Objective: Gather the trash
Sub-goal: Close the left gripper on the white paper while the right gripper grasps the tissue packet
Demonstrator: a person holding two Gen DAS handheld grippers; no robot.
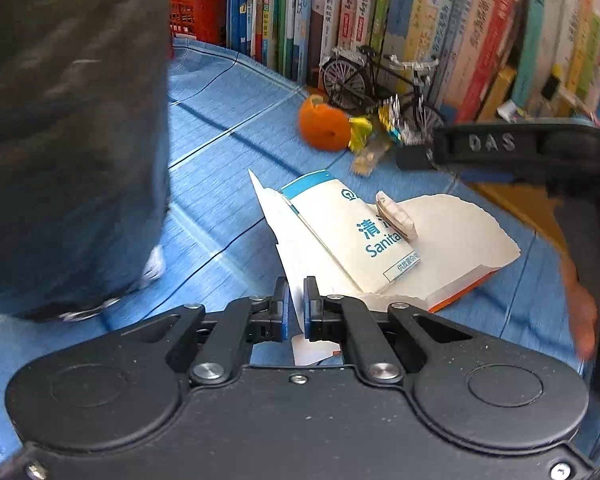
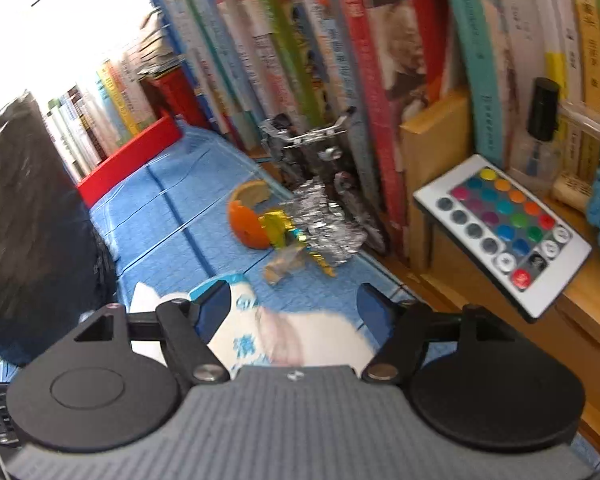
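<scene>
My left gripper is shut on the torn edge of a white paper sanitary bag with blue print, which lies on the blue cloth. A small beige scrap rests on the bag. Beyond it lie an orange peel, a yellow wrapper, crumpled silver foil and a tan wrapper. My right gripper hangs open just over the same bag, short of the peel, foil and tan wrapper.
A black trash bag fills the left side. A model bicycle stands behind the trash against a row of books. A white remote lies on a wooden ledge at right. A red crate sits far back.
</scene>
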